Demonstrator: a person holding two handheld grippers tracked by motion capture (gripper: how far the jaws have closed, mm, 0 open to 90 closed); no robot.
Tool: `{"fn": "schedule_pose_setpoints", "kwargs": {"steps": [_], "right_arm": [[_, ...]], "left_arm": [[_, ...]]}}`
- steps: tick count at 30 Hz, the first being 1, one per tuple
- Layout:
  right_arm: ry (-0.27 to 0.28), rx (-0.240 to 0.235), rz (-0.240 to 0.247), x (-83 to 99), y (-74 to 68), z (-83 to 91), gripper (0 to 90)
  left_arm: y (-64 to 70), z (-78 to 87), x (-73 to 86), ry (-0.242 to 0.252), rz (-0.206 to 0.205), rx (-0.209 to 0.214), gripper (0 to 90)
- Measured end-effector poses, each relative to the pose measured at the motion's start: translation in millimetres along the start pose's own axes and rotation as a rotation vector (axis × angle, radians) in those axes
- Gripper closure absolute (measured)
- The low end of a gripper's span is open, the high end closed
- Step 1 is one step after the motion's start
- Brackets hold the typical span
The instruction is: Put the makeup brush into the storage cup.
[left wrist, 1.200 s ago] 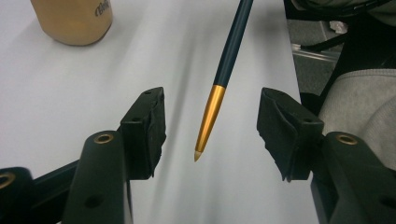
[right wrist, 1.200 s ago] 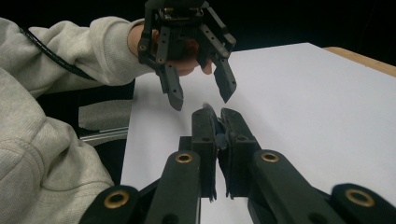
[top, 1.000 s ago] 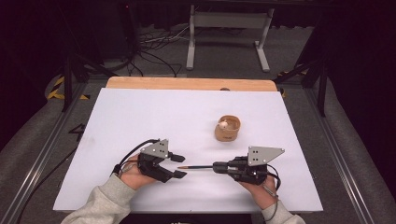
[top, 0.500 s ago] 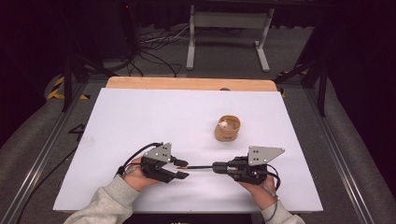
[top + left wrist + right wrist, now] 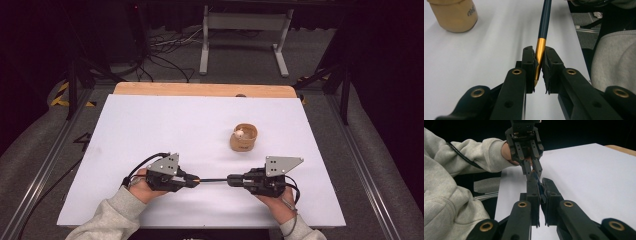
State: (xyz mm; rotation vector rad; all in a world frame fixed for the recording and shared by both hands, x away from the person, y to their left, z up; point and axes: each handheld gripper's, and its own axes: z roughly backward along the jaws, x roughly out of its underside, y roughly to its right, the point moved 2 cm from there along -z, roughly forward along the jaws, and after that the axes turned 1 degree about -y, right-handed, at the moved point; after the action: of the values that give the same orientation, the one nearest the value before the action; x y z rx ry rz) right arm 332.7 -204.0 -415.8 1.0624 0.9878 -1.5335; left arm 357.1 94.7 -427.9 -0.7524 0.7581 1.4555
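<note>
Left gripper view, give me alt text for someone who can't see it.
Two black jaws of the left gripper are shut on the gold end of a dark blue pen pointing away over a white table. A tan cup stands at upper left.

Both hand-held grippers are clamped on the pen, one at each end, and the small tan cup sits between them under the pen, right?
Not quite. The tan cup stands apart, farther up the table beyond the pen, as the high view shows. The left hand-held gripper and right hand-held gripper do each clamp one end.
</note>
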Motion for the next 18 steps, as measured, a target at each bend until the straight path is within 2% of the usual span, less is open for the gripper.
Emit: {"fn": "schedule_pose_setpoints", "kwargs": {"steps": [6,11,18], "right_arm": [[0.005,-0.028,-0.013,2.3,3.1,0.7,84.7],[0.012,-0.044,-0.036,5.1,5.9,0.4,83.3],[0.004,-0.026,-0.039,4.4,5.7,-1.0,77.0]], "left_arm": [[3.3,0.0,-1.9,-0.013,-0.04,-0.002,83.2],[4.0,0.3,-2.9,-0.027,-0.04,0.017,84.0],[3.7,2.8,-4.5,-0.049,-0.037,0.021,84.2]]}}
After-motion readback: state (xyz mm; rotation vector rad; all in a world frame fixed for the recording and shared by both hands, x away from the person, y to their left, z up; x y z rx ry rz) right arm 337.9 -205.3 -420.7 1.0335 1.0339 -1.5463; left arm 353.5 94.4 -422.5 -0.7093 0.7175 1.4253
